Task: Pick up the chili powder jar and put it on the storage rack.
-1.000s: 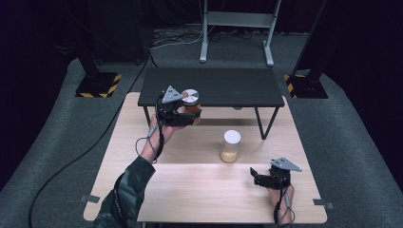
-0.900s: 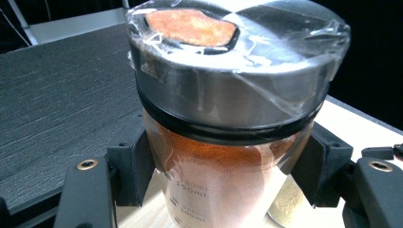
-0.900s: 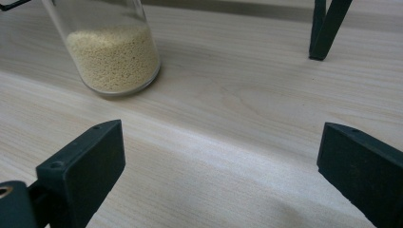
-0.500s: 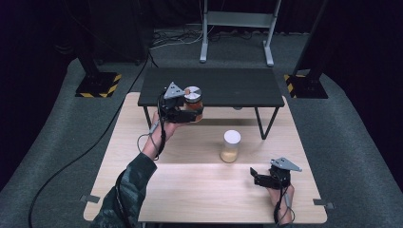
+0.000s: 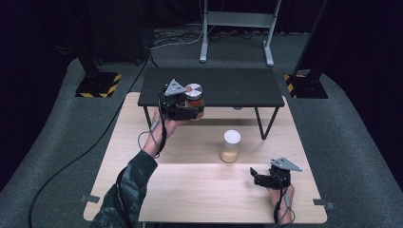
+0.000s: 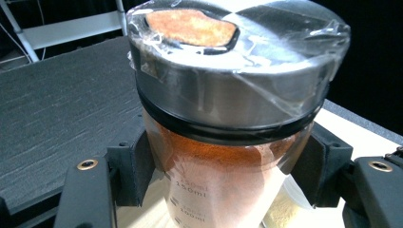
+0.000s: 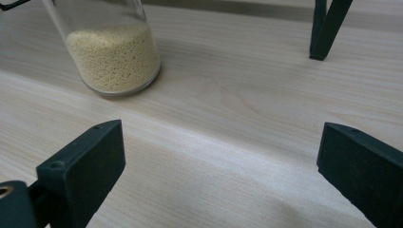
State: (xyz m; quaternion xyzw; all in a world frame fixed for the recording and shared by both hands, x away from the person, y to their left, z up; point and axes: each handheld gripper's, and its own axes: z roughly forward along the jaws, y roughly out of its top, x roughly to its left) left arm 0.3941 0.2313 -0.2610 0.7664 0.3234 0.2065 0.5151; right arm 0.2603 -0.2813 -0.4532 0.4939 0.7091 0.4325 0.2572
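A glass jar of orange-brown powder (image 5: 194, 99) with a silver lid wrapped in clear film is held up at the front edge of the black shelf (image 5: 237, 85). My left gripper (image 5: 190, 113) is shut on it. In the left gripper view both black pads (image 6: 138, 166) press the jar (image 6: 228, 156) just below its lid. A second glass jar (image 5: 231, 146) with pale yellow grains and a white lid stands on the wooden table (image 5: 190, 185). My right gripper (image 5: 259, 178) rests near the table's front right, open; its view shows the grain jar (image 7: 111, 52) ahead to the left.
The black shelf stands on thin legs (image 7: 328, 28) over the far half of the table. A cable (image 5: 71, 161) runs across the grey floor at the left. Black stands with yellow-striped bases (image 5: 97, 84) flank the table at the back.
My left gripper has carried the powder jar slightly up and toward the black shelf's front edge. The right gripper and the grain jar have stayed put.
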